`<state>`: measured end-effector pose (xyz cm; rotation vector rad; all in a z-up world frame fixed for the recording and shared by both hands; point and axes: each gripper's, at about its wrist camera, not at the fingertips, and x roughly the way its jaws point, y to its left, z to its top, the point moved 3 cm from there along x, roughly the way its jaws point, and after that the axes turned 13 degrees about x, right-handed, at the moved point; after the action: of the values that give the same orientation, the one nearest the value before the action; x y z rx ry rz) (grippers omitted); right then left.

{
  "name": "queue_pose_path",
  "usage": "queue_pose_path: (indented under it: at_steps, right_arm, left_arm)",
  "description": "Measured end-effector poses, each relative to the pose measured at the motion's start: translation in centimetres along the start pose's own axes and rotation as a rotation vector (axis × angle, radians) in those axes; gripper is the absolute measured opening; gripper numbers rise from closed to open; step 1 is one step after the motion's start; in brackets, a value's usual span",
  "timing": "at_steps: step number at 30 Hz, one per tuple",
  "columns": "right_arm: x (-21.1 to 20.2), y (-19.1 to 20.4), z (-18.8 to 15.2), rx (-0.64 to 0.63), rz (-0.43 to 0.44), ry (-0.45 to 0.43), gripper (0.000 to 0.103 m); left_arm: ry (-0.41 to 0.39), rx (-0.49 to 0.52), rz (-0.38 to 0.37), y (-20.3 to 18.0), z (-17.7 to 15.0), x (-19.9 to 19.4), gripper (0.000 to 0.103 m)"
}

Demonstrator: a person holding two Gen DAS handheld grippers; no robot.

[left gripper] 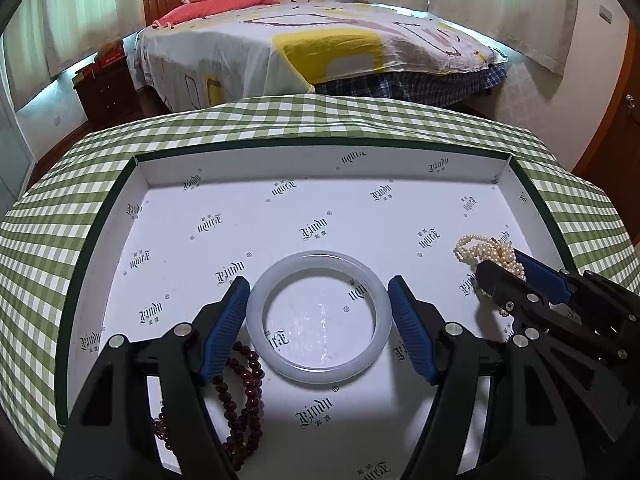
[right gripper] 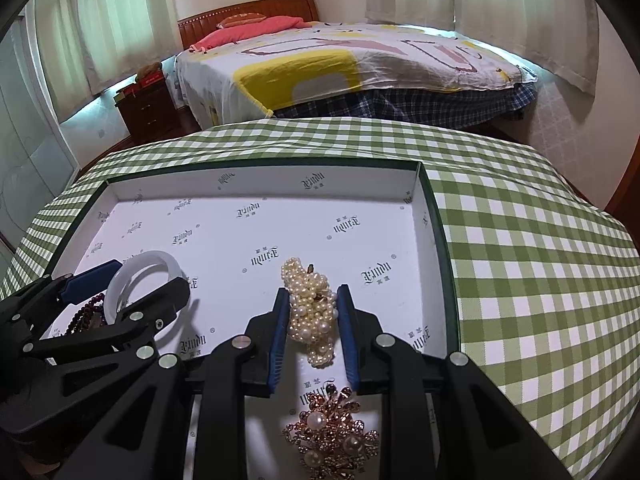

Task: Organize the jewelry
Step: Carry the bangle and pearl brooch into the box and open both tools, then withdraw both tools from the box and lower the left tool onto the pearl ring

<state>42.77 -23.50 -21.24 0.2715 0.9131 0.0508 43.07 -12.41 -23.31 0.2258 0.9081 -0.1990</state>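
A white shallow box with printed logos lies on the green checked table. A milky white bangle lies flat in it. My left gripper is open, its blue pads on either side of the bangle, just clear of it. A dark red bead bracelet lies under the left finger. My right gripper is shut on a bunched pearl necklace, also seen in the left wrist view. A rose-gold brooch with pearls lies below the right gripper.
The box fills most of the green checked tablecloth. Beyond the table's far edge stands a bed with a patterned sheet, a dark nightstand to its left and curtains behind.
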Motion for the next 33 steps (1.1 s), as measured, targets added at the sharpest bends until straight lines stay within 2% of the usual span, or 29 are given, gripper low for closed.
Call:
queue_pose_path:
  at_steps: [7, 13, 16, 18, 20, 23, 33]
  right_arm:
    - [-0.1, 0.0, -0.1, -0.007, 0.004, -0.004, 0.027]
    - [-0.3, 0.0, -0.2, -0.013, 0.013, -0.013, 0.031]
    - [-0.6, 0.1, -0.2, -0.018, 0.023, -0.023, 0.037]
    - [-0.8, 0.1, -0.1, -0.023, -0.002, -0.041, 0.050]
    - [-1.2, -0.2, 0.0, -0.015, 0.005, -0.057, 0.052]
    - [-1.7, -0.3, 0.3, -0.010, 0.007, -0.073, 0.054]
    - [-5.8, 0.9, 1.4, -0.018, 0.036, -0.174, 0.054]
  left_arm:
    - [0.005, -0.020, -0.002, 0.2, -0.1, 0.1, 0.069]
    - [-0.024, -0.017, 0.020, 0.4, -0.1, -0.5, 0.070]
    - [-0.030, -0.027, 0.018, 0.8, -0.2, -0.6, 0.071]
    - [-0.032, -0.035, 0.021, 1.1, -0.3, -0.6, 0.072]
    - [-0.038, -0.051, 0.007, 1.5, -0.3, -0.7, 0.078]
    - [-0.053, -0.052, -0.012, 1.5, -0.2, -1.1, 0.078]
    - [-0.198, -0.059, -0.018, 2.4, 0.5, -6.4, 0.079]
